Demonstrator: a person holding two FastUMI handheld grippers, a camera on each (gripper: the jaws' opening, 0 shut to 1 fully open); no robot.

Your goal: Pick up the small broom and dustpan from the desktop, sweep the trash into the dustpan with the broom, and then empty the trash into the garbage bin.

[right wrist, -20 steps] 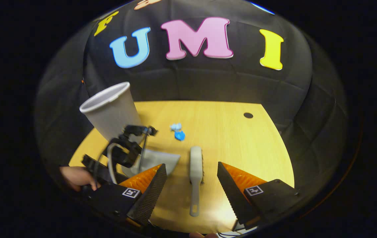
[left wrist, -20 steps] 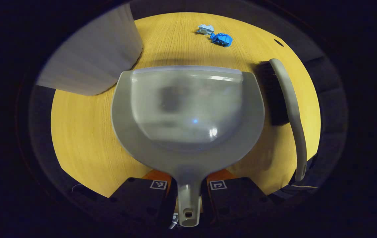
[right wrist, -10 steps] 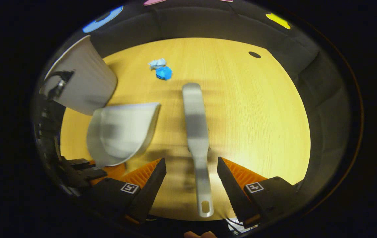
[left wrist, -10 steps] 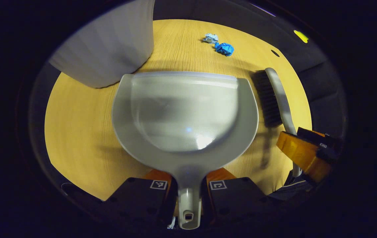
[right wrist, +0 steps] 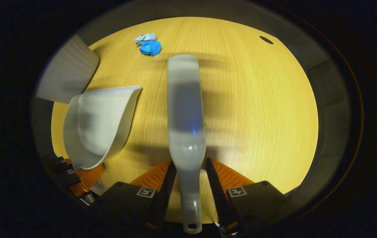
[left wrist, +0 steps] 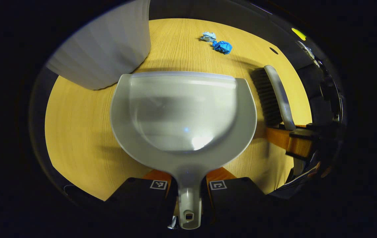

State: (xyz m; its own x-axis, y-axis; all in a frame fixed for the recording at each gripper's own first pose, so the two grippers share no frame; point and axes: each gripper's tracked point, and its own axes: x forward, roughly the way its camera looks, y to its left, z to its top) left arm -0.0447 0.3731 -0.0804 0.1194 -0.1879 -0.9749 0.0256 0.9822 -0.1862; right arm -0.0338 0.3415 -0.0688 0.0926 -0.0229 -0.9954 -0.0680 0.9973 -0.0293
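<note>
A grey dustpan (left wrist: 183,112) lies flat on the wooden desk, and my left gripper (left wrist: 188,185) is shut on its handle. The same dustpan (right wrist: 99,122) appears at the left in the right gripper view, with the left gripper (right wrist: 72,172) behind it. The grey broom (right wrist: 185,109) lies bristles down, and my right gripper (right wrist: 190,165) is shut on its handle. In the left gripper view the broom (left wrist: 276,96) lies right of the pan, with the right gripper (left wrist: 294,138) on its handle. Two paper scraps, one blue (left wrist: 222,46) and one pale (left wrist: 208,35), lie beyond the pan.
The pale garbage bin (left wrist: 105,53) stands at the far left of the desk, close to the dustpan's front corner. A small dark hole (right wrist: 266,40) marks the desk's far right. The scraps (right wrist: 150,48) lie ahead and left of the broom's head.
My right gripper has dropped over the broom and its fingers have gone from wide open to shut on the handle. The left gripper still holds the dustpan, hardly moved.
</note>
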